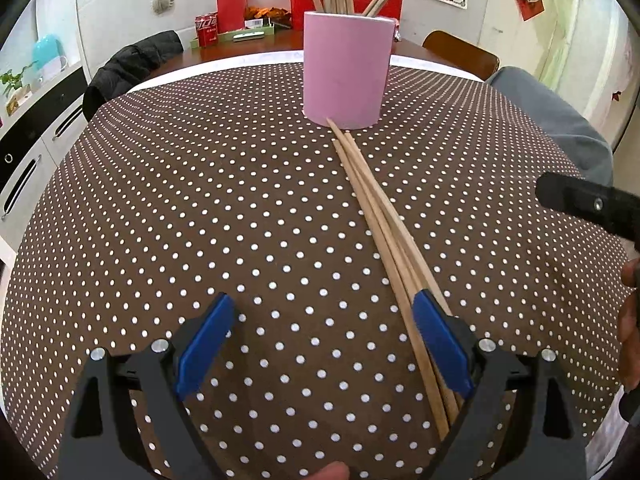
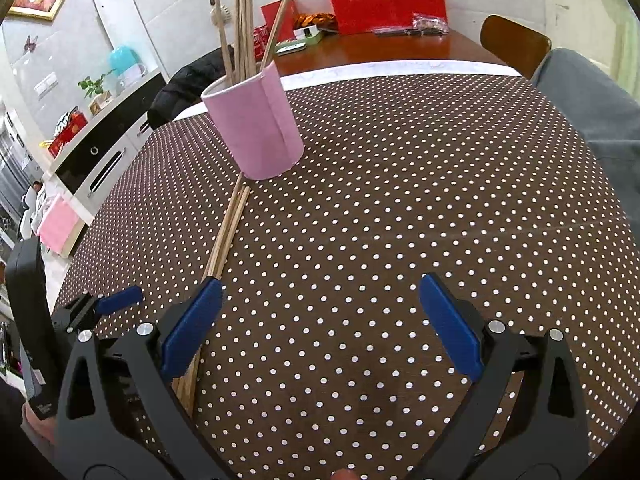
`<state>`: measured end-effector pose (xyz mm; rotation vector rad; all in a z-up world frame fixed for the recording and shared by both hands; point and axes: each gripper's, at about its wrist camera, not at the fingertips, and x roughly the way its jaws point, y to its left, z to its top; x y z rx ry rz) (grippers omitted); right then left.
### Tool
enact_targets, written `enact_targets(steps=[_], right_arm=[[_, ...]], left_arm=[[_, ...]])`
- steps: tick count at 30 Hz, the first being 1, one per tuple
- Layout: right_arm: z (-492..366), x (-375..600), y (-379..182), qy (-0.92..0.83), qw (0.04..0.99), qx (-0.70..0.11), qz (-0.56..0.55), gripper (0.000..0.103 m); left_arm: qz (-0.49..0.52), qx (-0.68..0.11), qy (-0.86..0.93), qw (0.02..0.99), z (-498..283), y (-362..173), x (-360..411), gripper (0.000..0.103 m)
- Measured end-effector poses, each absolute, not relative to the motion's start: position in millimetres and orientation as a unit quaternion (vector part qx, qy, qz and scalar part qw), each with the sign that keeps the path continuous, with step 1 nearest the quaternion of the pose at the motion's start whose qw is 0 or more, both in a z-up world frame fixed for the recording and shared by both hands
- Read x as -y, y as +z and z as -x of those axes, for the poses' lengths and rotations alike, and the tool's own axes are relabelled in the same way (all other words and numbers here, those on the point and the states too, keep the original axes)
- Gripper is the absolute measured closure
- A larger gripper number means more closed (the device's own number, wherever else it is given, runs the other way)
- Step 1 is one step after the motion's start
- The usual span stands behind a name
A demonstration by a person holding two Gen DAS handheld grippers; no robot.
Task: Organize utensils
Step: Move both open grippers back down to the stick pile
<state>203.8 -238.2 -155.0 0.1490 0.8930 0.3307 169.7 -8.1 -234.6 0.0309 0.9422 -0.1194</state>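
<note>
Though crowding chopsticks [image 1: 384,232], tablecloth [image 1: 200,200] clear leftward.

Both grippers' jaws wide apart

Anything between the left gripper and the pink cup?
Only the loose chopsticks on the dotted cloth, running from left gripper to cup; left wrist view.

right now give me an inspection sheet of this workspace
surface: brown polka-dot tablecloth, flat.
job's things: pink holder upright with chopsticks standing in it; loose chopsticks bundled on the cloth, tips near the holder's base.
clutter: nothing seen on the cloth.
grippers: left gripper open, its right finger beside the bundle; right gripper open, empty.
cables: nothing seen.
surroundings: red boxes on the wooden table behind, dark jacket on a chair, grey sleeve.
</note>
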Motion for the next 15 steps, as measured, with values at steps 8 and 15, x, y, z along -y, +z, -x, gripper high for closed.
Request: enact_targets(steps=[8,15], right_arm=[[-209,224,-157,0.171,0.878,-0.443,-0.056,0.006],[-231,181,-173,0.222,0.849,-0.480,-0.021,0.007]], left_arm=[[-0.036,-0.459,-0.048,0.887,-187,-235,7,0.012],[-0.033,-0.460,-0.043,0.886,-202,-232,-17,0.012]])
